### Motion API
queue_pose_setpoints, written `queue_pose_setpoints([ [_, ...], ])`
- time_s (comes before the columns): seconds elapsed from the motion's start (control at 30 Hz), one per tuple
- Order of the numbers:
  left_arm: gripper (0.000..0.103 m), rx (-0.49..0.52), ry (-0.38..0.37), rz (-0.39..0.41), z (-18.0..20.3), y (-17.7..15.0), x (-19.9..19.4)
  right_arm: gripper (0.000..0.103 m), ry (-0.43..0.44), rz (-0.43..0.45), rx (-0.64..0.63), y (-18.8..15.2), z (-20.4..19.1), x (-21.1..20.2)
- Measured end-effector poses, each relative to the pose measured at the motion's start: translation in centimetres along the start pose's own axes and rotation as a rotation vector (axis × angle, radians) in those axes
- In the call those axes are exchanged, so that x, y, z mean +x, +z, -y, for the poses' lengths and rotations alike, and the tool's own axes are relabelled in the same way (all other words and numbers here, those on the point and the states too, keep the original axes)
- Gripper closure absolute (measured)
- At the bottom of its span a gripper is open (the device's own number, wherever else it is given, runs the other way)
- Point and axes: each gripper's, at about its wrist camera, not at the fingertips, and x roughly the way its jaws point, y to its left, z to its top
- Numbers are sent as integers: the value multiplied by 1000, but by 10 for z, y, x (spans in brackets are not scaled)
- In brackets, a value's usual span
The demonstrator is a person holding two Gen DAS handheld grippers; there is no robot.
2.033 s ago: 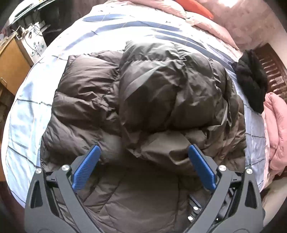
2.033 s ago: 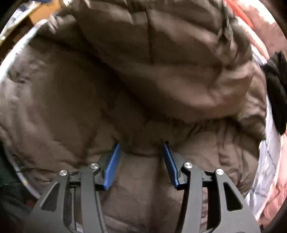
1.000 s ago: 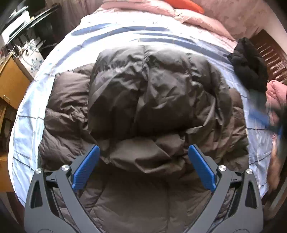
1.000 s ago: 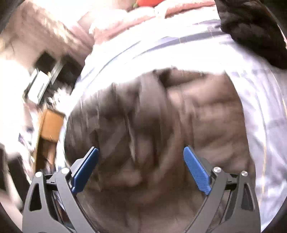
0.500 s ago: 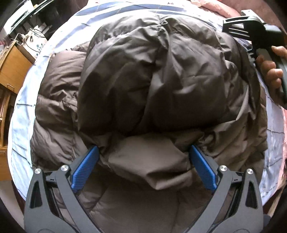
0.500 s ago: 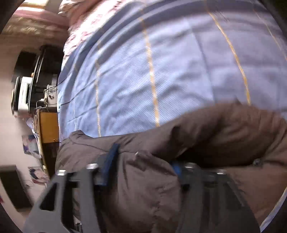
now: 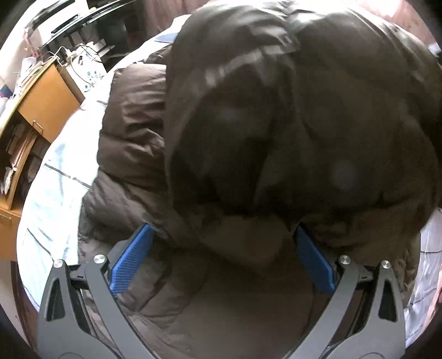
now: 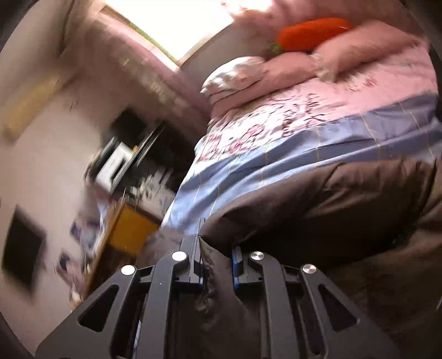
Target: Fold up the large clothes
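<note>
A large brown puffer jacket (image 7: 276, 124) lies bunched on a bed with a light blue sheet (image 7: 55, 171). My left gripper (image 7: 223, 229) points steeply down over it, jaws wide open, with a thick fold of the jacket lying between the blue pads (image 7: 129, 259). In the right wrist view the jacket (image 8: 317, 198) bulges up to the right. My right gripper (image 8: 216, 245) is closing, and a pinch of the jacket's edge is squeezed between its pads. The right wrist picture is blurred by motion.
A wooden cabinet (image 7: 47, 102) with cables and clutter stands beside the bed on the left. Toward the bed's head lie pink pillows (image 8: 304, 66), an orange cushion (image 8: 312, 34) and a pink floral cover (image 8: 276, 121). A bright window (image 8: 179, 22) lights the wall.
My right gripper went from wide open to clamped on the jacket's edge and swung up and around with it. The left gripper sank closer; a raised jacket layer now fills its view.
</note>
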Motion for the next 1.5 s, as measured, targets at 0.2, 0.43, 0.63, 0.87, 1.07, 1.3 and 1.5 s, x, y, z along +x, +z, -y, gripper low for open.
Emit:
queue_pose_setpoints([
  [0.2, 2, -75, -87, -97, -19, -11, 5, 88, 99, -9, 0, -22, -4, -52],
  [0.43, 2, -180, -83, -45, -61, -28, -32, 88, 220, -43, -37, -64, -28, -92],
  [0.63, 2, -442, -205, -26, -147, -87, -53, 88, 259, -125, -74, -131, -37, -131],
  [0.87, 2, -498, -76, 487, -196, -121, -169, 87, 147, -347, -66, -232, -30, -151],
  [1.07, 2, -81, -5, 559, -108, -86, -200, 83, -13, -486, -4, -282, -19, -150],
  [1.3, 2, 180, 99, 318, -45, -65, -132, 42, -201, -421, 122, -294, -8, -185],
  [1.5, 2, 128, 41, 128, -61, -116, -86, 31, -455, -96, -15, -282, -56, -260],
])
